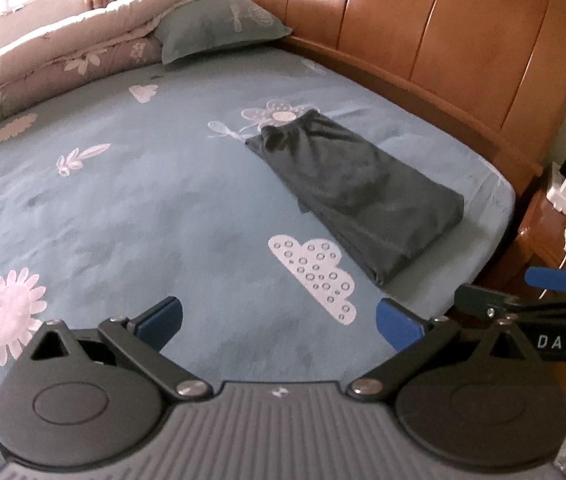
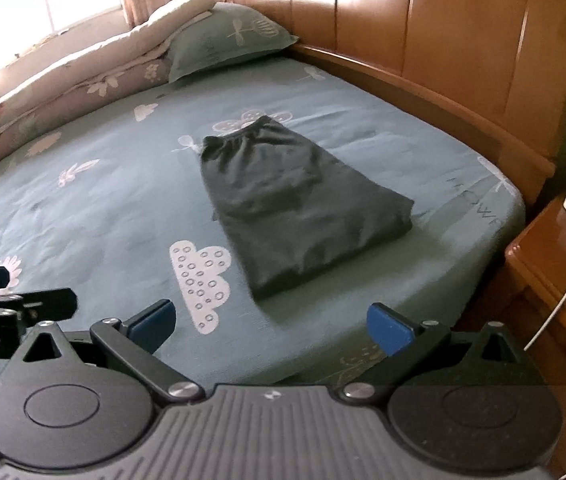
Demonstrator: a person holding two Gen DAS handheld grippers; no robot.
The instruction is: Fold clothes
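A dark grey garment [image 1: 357, 196] lies folded into a neat rectangle on the blue patterned bed sheet [image 1: 123, 200], its elastic waistband toward the headboard. It also shows in the right wrist view [image 2: 295, 208]. My left gripper [image 1: 281, 326] is open and empty, held above the sheet, short of the garment and to its left. My right gripper [image 2: 271, 328] is open and empty, held above the bed's near edge in front of the garment. The right gripper's fingers [image 1: 551, 280] show at the right edge of the left wrist view.
A wooden headboard [image 2: 463, 40] runs along the far side. A pillow [image 2: 227, 40] and a rolled quilt [image 2: 63, 80] lie at the far left. A wooden nightstand [image 2: 555, 264] with chargers and cables stands to the right of the bed.
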